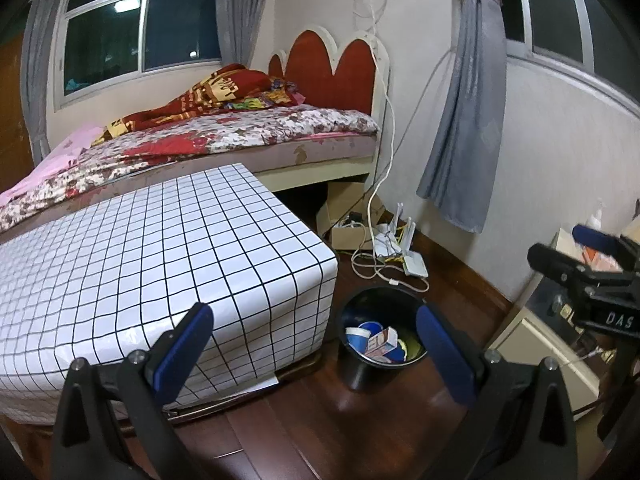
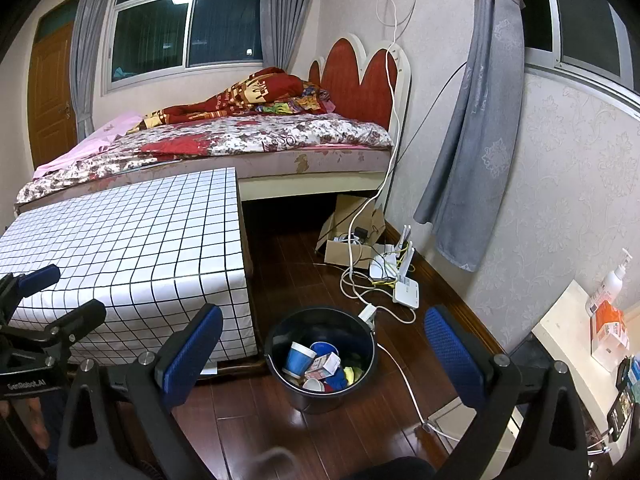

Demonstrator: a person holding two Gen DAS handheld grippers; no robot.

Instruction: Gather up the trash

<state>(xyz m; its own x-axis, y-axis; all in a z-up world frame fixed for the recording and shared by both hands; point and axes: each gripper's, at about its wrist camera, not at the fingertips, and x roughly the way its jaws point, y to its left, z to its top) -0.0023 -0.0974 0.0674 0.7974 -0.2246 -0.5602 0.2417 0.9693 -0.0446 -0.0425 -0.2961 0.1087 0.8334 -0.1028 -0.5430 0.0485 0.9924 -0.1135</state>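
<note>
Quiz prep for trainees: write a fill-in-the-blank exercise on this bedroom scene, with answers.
1. The black bin stands on the ____ floor.
2. Both the left gripper and the right gripper are ____, holding nothing.
3. The cups and the carton lie inside the ____.
4. The table beside the bin has a white cover with a black ____ pattern.

Answers: wooden; open; bin; grid

Worktop (image 2: 132, 236) under white grid-pattern cloth, set against bed (image 2: 248, 140). Bed: floral sheet, red blanket (image 2: 244, 96) bunched near red scalloped headboard (image 2: 360, 80). Grey curtains (image 2: 476, 120) tied back at windows. Dark wood floor (image 2: 296, 264): open cardboard box (image 2: 344, 248), white router (image 2: 406, 290), tangled white cables. Pump bottle (image 2: 612, 276) on cabinet, right.
</note>
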